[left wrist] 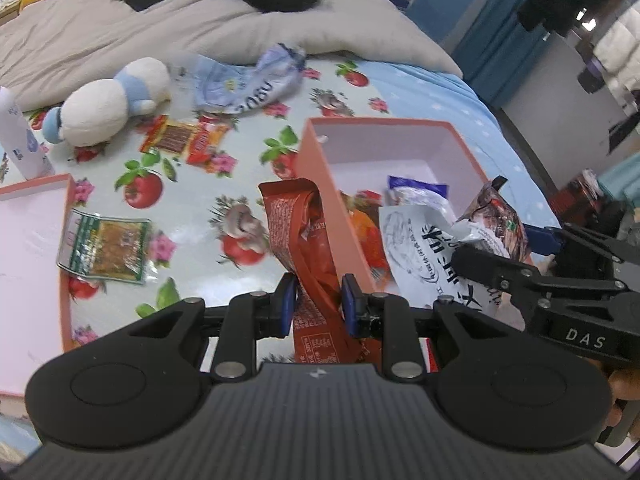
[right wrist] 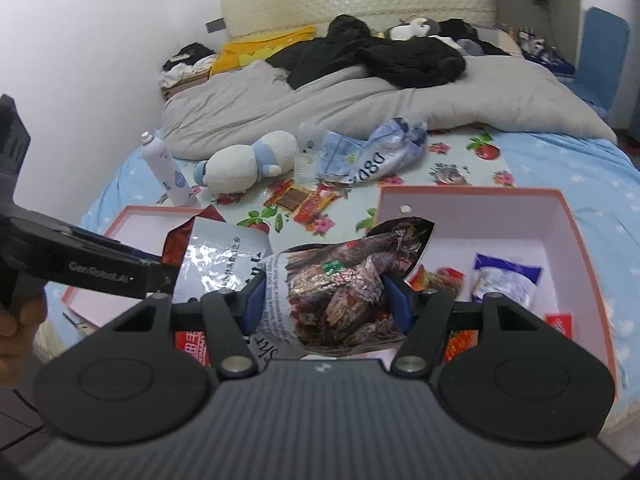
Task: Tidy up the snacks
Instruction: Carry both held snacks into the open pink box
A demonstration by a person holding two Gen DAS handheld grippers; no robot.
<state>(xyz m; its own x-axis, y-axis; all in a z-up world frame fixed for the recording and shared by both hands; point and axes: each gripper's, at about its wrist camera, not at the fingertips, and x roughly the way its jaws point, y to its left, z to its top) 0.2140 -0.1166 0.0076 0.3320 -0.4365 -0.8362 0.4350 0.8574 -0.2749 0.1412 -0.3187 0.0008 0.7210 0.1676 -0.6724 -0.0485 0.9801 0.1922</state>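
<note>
Left claw [left wrist: 318, 304] clamped on a red-orange packet [left wrist: 304, 240]; packet hangs crumpled between the blue pads, its upper end just ahead of the tips, against the near wall of the pink box [left wrist: 320, 184]. Right claw [right wrist: 326, 300] gripping a silver-and-brown pouch [right wrist: 344, 288], pads pressed on both sides, the pouch bulging forward over the box's left edge. Seen from the left wrist, the right claw sits just to the right, its pouch over the box's near corner. Inside the box, ahead and right of the right claw: a blue-and-white packet [right wrist: 504, 276] and small red-orange ones [right wrist: 440, 280]. Box lid [right wrist: 132, 240] ahead-left of the right claw, partly hidden by the left claw. On the fruit-print cloth [left wrist: 208, 184] ahead-left of the left claw: a green-edged packet [left wrist: 106, 246], further off a red-yellow packet [left wrist: 186, 140], a plush toy [left wrist: 108, 104], a crumpled pale-blue bag [left wrist: 248, 84]. White bottle [right wrist: 168, 172] stands upright beside the plush.
</note>
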